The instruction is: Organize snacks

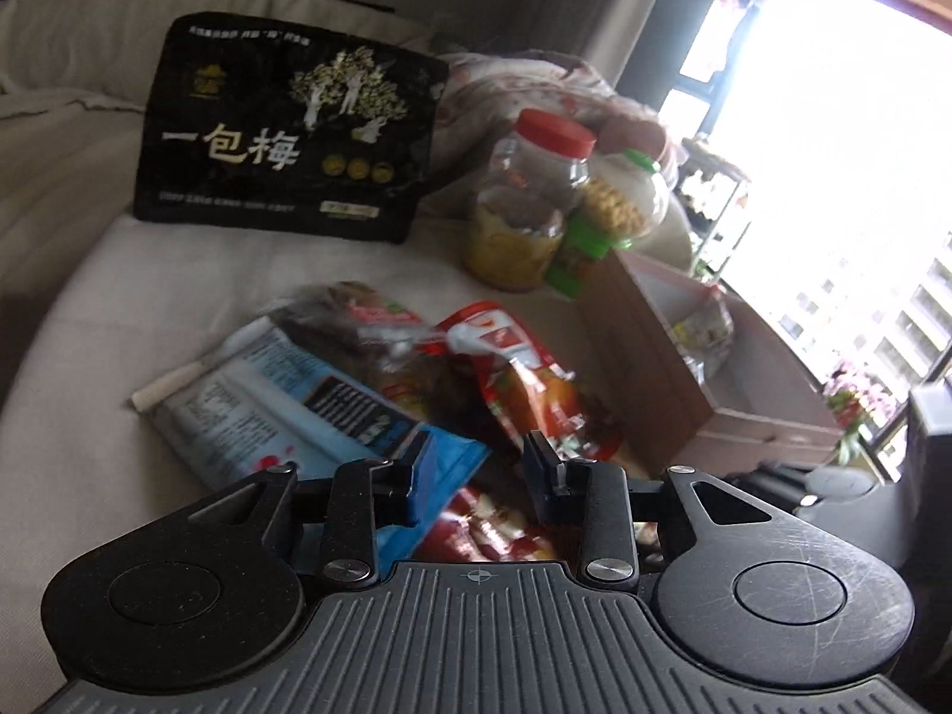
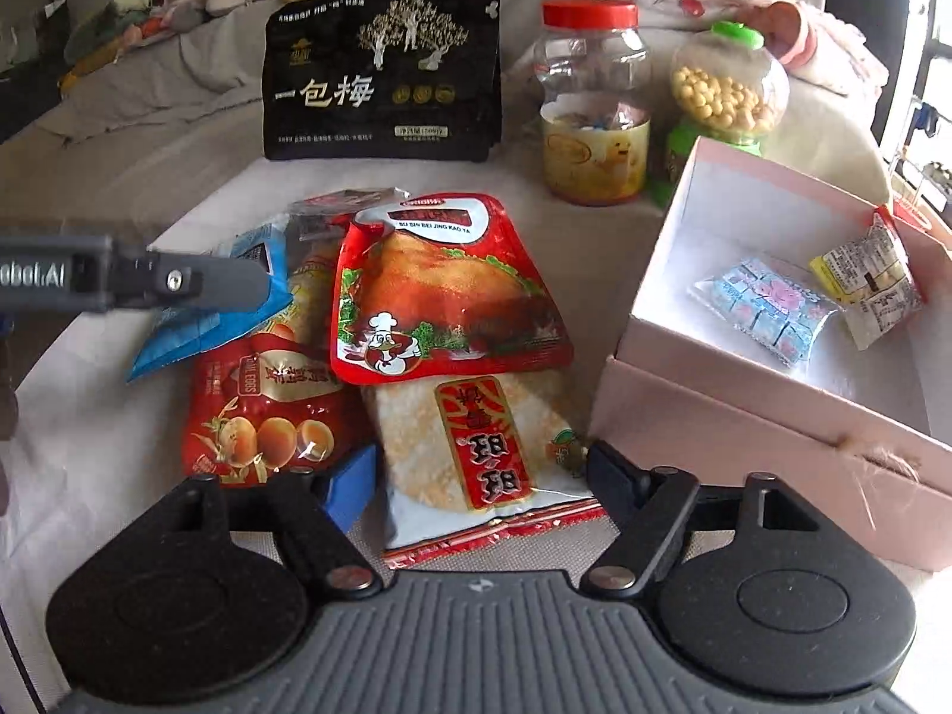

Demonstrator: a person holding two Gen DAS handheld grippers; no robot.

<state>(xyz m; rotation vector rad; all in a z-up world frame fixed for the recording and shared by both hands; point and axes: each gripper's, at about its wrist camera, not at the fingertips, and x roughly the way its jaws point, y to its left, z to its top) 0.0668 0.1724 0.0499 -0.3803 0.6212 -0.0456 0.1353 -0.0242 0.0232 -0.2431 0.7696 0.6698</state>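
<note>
A heap of snack packets lies on a pale cushion. A rice cracker packet [image 2: 470, 440] lies nearest, and my right gripper [image 2: 482, 476] stands open with a finger on either side of its lower end. Above it are a red roast-duck packet [image 2: 440, 297] and a red egg packet [image 2: 262, 410]. A blue packet [image 2: 190, 327] lies at the left under my left gripper [image 2: 262, 285]. In the left wrist view the left gripper [image 1: 476, 458] is open, and the blue packet's [image 1: 285, 404] corner reaches in by the left finger.
An open pink box [image 2: 744, 434] at the right holds two small packets [image 2: 767, 309]. Behind the heap stand a black plum bag [image 2: 381, 71], a red-lidded jar [image 2: 592, 113] and a green-lidded jar [image 2: 726, 89]. Soft toys and bedding lie farther back.
</note>
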